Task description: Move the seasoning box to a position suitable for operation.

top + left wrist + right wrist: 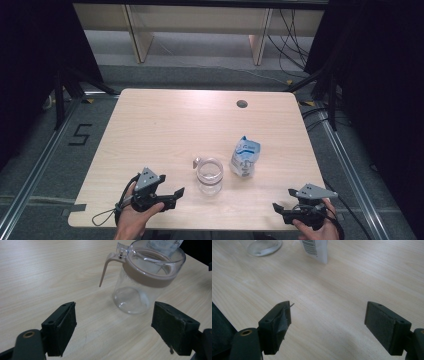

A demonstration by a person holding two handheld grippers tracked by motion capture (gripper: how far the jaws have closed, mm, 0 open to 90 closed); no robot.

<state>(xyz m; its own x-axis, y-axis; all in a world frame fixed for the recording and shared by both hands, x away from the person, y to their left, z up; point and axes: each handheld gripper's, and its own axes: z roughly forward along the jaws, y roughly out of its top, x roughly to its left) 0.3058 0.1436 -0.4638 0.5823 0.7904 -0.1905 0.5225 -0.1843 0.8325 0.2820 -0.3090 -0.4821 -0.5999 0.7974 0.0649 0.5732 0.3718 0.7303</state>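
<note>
Just below the middle of the high view, one clear jar stands upright on the worktop, with a beige band round its open mouth and a thin beige handle on its upper-left side. Touching or just beside it, to its right, one white and blue pouch stands upright. A round hole lies in the worktop toward the upper right, well apart from both.

In the left gripper view the jar sits upper right of centre, ahead of the jaws, with bare worktop between and nothing in the way. The left gripper, lower left of the jar in the high view, has its jaws spread wide and holds nothing.

The right gripper, at the lower right, is well apart from the pouch; its jaws too are spread and empty. In the right gripper view the pouch's barcoded foot and the jar's base lie along the top edge.
</note>
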